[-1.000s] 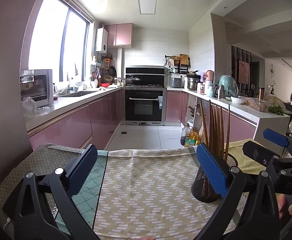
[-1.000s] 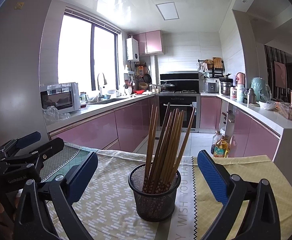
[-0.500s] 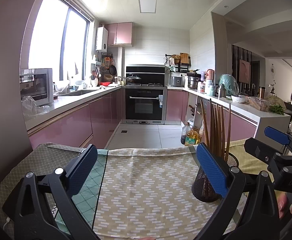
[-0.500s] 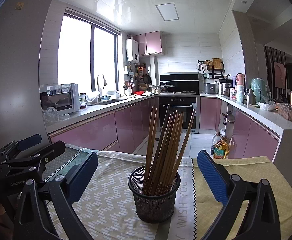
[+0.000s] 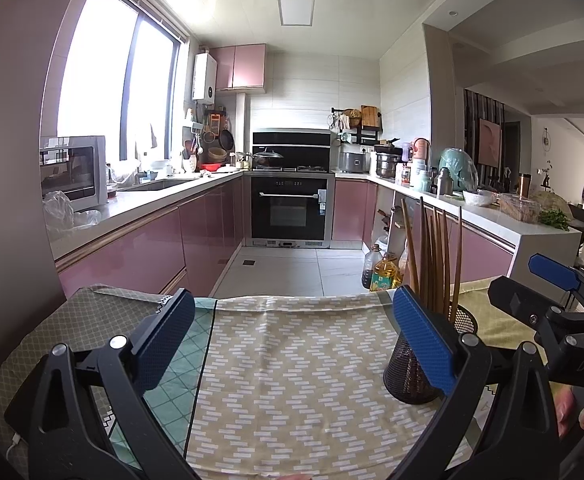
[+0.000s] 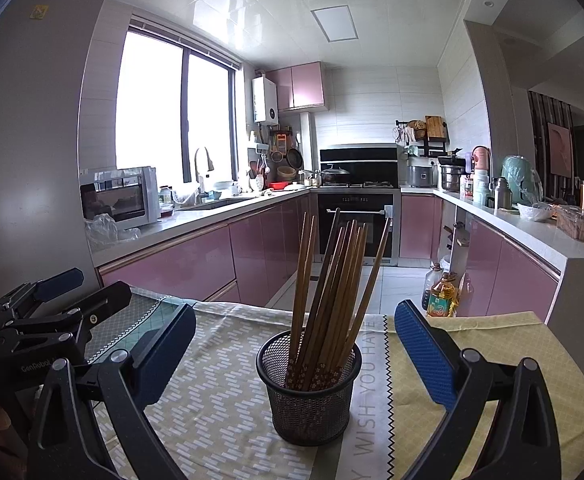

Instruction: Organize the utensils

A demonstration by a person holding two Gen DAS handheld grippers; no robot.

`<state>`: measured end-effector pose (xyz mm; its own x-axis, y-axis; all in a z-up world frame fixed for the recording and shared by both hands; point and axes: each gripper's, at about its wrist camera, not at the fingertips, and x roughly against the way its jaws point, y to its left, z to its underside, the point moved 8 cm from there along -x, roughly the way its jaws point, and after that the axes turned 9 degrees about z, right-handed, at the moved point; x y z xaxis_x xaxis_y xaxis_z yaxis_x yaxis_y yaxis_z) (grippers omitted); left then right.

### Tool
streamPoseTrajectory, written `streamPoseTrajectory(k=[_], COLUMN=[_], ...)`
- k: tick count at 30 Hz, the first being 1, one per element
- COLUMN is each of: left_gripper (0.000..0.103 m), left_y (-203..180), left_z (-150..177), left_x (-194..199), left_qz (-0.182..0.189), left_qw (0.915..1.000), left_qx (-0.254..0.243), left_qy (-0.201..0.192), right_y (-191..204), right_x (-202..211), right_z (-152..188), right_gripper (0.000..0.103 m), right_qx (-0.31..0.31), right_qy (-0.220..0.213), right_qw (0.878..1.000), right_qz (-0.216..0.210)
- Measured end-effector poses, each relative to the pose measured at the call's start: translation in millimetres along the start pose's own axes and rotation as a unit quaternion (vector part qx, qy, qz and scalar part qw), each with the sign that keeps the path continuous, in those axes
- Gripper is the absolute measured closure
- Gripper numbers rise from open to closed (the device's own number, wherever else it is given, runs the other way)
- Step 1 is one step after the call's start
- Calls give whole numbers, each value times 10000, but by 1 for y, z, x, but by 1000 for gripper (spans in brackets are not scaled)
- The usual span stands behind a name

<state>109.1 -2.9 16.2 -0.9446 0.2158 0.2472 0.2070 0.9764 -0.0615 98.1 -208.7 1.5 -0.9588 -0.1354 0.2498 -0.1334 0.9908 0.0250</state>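
Note:
A black mesh cup [image 6: 309, 394] stands upright on the patterned cloth and holds several brown wooden chopsticks [image 6: 334, 280]. My right gripper [image 6: 292, 354] is open and empty, level with the cup, jaws wide on either side of it without touching. My left gripper [image 5: 292, 340] is open and empty over bare cloth. In the left wrist view the cup [image 5: 412, 372] sits behind my right finger, with the chopsticks [image 5: 432, 256] rising above it. The right gripper's body shows at that view's right edge.
The table is covered with a beige brick-pattern cloth [image 5: 292, 380], a teal checked cloth [image 5: 172, 400] on the left and a yellow cloth [image 6: 472, 360] on the right. Beyond the far edge lies the kitchen floor, with oil bottles [image 5: 384, 272] and pink cabinets.
Both grippers stay open and nearly still. The right gripper has drifted slightly, with the cup keeping its place between its jaws.

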Motion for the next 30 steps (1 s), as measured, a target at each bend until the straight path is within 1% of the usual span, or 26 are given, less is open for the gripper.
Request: streamPoseTrajectory(k=[30], left_gripper=[6], left_y=[-1], left_z=[2], left_x=[0], left_qz=[0], left_qw=[10000], left_qx=[10], left_qy=[11], right_y=[-2], right_x=[-3], right_z=[3], right_gripper=[6], right_qx=[-56], right_qy=[19], right_qw=[10000], right_qz=[-30])
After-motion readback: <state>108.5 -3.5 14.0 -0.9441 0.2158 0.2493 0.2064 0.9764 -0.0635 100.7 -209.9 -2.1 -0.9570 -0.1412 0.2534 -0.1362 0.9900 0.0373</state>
